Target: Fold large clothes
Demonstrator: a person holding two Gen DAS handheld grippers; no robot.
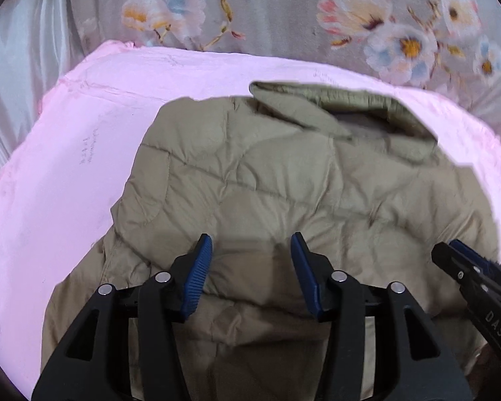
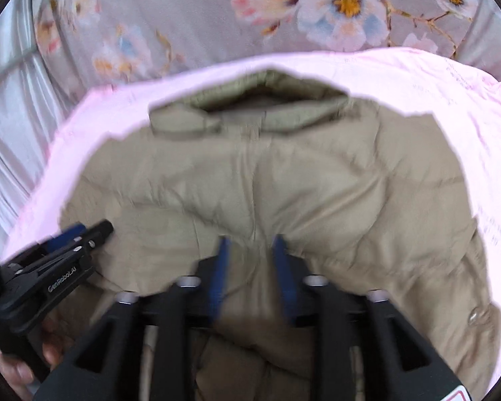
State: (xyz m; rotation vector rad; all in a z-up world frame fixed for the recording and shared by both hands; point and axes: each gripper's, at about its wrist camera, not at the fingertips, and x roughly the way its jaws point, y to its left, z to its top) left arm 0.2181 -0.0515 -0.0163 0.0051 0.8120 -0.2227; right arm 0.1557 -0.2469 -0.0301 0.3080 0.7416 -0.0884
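I see a khaki quilted jacket [image 1: 284, 180] spread on a pink sheet [image 1: 66, 173], its collar [image 1: 334, 107] at the far end and its body running toward me. Beyond the sheet's far edge lies a grey floral fabric [image 1: 277, 16], and a pale satin cloth [image 1: 13, 67] shows at the far left.

My left gripper [image 1: 251, 244] sits low over the near part of the jacket with its blue-padded fingers [image 1: 197, 274] spread wide apart, released, and nothing between them but the quilted surface below. From the right wrist view it appears at the near left [image 2: 97, 230], lying over the jacket's left edge, with the person's hand [image 2: 20, 367] behind it.

My right gripper [image 2: 252, 244] hovers over the jacket's centre line, near end. This view is blurred, but the two fingers [image 2: 222, 267] stand apart with a ridge of jacket fabric rising between them; I cannot tell whether they actually pinch it. In the left wrist view the same gripper [image 1: 447, 250] enters from the near right, tips over the jacket's right side, and there its fingers look nearly together.

A snap button [image 2: 476, 317] shows on the jacket's right edge.
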